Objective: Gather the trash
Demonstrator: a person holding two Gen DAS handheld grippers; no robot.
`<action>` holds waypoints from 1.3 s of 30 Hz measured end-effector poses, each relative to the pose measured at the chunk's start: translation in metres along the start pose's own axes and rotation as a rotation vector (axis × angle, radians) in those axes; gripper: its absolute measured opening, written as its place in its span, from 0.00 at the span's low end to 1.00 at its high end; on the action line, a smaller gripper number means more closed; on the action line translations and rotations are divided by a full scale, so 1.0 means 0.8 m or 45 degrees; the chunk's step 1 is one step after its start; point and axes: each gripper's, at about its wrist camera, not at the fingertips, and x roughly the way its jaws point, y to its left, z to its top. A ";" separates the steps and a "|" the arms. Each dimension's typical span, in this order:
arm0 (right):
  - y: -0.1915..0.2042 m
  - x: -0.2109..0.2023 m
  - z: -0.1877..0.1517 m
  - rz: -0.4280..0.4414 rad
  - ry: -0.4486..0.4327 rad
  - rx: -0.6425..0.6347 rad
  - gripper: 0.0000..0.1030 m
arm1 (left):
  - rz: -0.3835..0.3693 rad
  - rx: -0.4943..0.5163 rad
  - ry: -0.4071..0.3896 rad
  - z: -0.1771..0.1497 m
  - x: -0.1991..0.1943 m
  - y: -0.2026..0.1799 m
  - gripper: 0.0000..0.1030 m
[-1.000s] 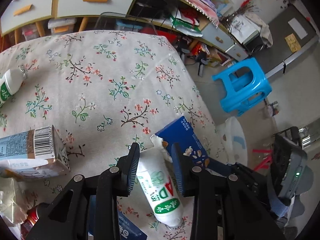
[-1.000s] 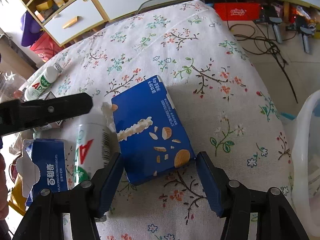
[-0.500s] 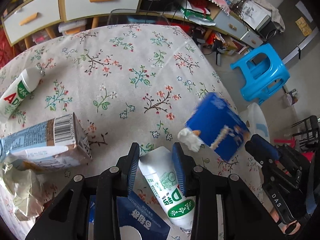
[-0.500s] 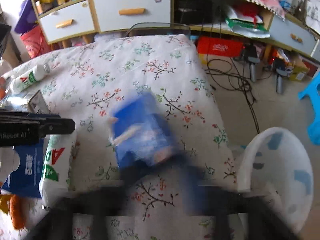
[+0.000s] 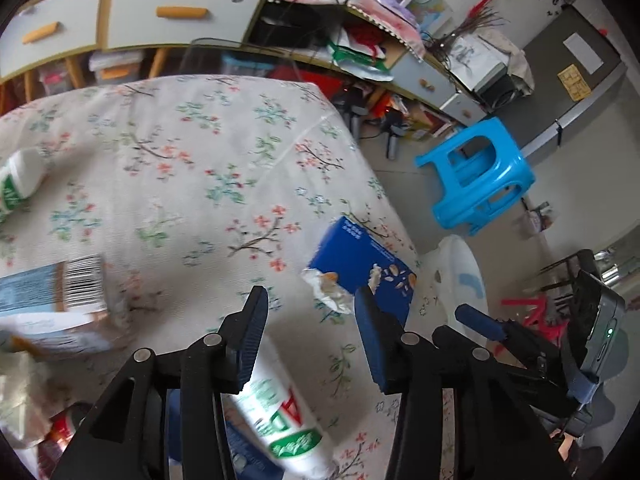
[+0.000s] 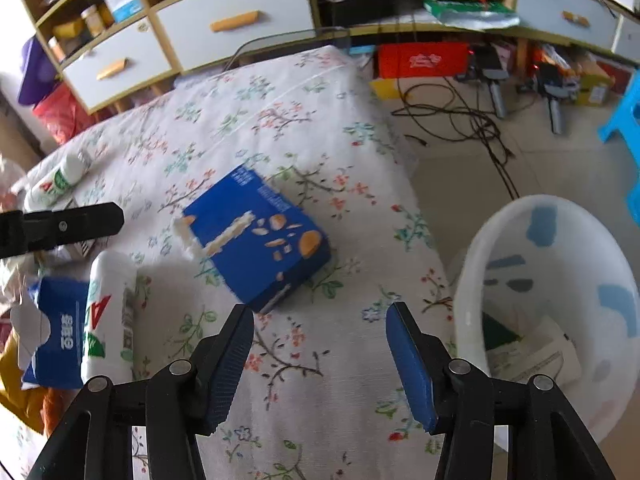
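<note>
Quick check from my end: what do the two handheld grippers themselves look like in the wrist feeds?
Both match: the left gripper and right gripper have matte black angular linkage arms with round silver pivot pins, ending in flat dark blue ribbed pads. The left feed also shows the right unit's grey housing with a small green light. No cables or sleeves visible.

Both claws, left [image 5: 308,312] and right [image 6: 320,326], point steeply down, jaws just opening, gripping nothing

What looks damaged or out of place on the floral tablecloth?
The blue biscuit box lies askew near the table's edge, one end torn open with ragged white lining showing. A white AD bottle lies toppled beside it.
</note>
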 end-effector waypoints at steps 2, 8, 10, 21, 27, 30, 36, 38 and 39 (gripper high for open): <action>-0.008 -0.001 0.000 0.009 0.007 0.031 0.59 | -0.006 0.009 0.014 0.000 0.010 -0.003 0.46; -0.022 0.000 0.000 0.015 0.017 0.061 0.59 | -0.017 0.016 0.011 0.000 0.026 -0.008 0.43; -0.024 0.001 0.000 0.020 0.020 0.069 0.59 | -0.012 0.014 0.014 0.000 0.035 -0.009 0.38; -0.017 0.011 0.005 0.061 0.018 0.052 0.84 | 0.011 0.073 0.016 0.001 0.048 -0.015 0.03; 0.003 0.031 0.013 0.073 0.018 -0.029 0.87 | 0.056 0.059 0.009 -0.001 0.025 0.001 0.03; 0.016 0.042 0.016 0.079 0.015 -0.081 0.88 | 0.093 0.056 0.007 -0.004 0.012 0.010 0.02; 0.043 0.061 0.023 0.151 -0.004 -0.154 0.88 | 0.136 0.077 -0.003 -0.009 -0.009 0.020 0.02; 0.054 0.065 0.024 0.201 -0.013 -0.184 0.88 | 0.146 0.070 -0.011 -0.009 -0.013 0.025 0.02; 0.061 0.067 0.025 0.221 -0.017 -0.207 0.88 | 0.155 0.067 -0.013 -0.009 -0.014 0.027 0.02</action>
